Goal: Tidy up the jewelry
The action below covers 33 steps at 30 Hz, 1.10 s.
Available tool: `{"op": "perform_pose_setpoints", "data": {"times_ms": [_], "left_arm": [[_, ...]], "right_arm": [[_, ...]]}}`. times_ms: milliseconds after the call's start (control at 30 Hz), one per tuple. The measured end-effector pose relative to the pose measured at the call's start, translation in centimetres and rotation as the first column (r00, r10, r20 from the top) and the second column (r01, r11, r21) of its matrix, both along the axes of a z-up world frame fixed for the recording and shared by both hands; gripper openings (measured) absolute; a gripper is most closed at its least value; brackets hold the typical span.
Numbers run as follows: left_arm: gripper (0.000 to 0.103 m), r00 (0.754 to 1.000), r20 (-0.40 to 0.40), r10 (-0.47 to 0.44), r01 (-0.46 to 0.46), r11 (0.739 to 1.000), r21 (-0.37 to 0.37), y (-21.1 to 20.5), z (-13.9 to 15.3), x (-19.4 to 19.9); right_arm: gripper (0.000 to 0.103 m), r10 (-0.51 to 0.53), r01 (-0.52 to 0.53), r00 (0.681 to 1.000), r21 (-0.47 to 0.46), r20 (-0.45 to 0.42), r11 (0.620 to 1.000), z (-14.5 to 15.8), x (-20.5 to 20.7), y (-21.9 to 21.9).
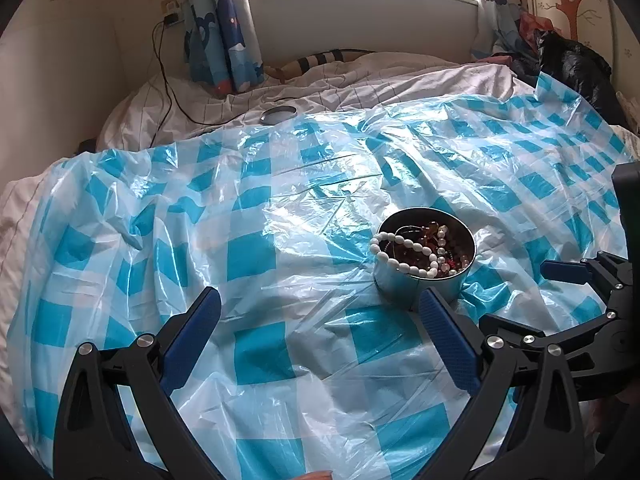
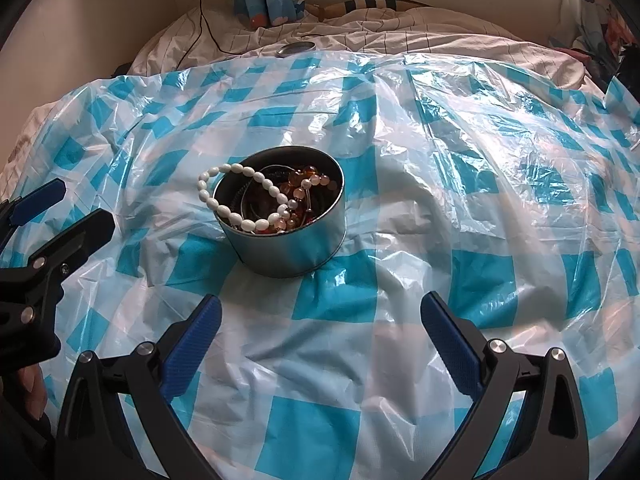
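A round metal tin (image 1: 404,286) (image 2: 292,248) stands on a blue-and-white checked plastic sheet (image 1: 260,240) (image 2: 440,200) spread over a bed. It holds a pile of jewelry. A white bead bracelet (image 1: 400,254) (image 2: 236,200) hangs over its rim. Amber beads (image 2: 300,184) and pearl strands (image 1: 442,248) lie inside. My left gripper (image 1: 320,304) is open and empty, just left of and in front of the tin. My right gripper (image 2: 320,312) is open and empty, in front of the tin.
A round metal lid (image 1: 278,114) (image 2: 295,49) lies at the sheet's far edge. A black cable (image 1: 168,80) runs over the white bedding. A curtain (image 1: 224,28) and a window are behind. A black bag (image 1: 576,68) is at the far right.
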<state>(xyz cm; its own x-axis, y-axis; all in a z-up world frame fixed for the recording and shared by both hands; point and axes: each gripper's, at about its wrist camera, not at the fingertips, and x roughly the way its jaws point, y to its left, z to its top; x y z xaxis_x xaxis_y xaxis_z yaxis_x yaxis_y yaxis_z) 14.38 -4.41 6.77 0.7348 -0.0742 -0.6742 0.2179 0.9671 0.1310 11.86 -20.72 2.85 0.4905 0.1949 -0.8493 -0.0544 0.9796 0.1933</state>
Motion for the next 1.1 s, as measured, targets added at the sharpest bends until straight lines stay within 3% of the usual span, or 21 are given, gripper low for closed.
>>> {"op": "perform_pose_setpoints", "data": {"times_ms": [867, 1100], "left_arm": [[0.095, 0.999, -0.032, 0.024, -0.024, 1.000, -0.006, 0.27, -0.41, 0.59], [0.095, 0.999, -0.035, 0.031, -0.032, 0.999, -0.006, 0.25, -0.51, 0.68]], "right_arm": [[0.096, -0.056, 0.055, 0.998, -0.056, -0.026, 0.997, -0.56, 0.45, -0.44], [0.096, -0.064, 0.065, 0.998, -0.086, 0.016, 0.994, -0.06, 0.26, -0.32]]}}
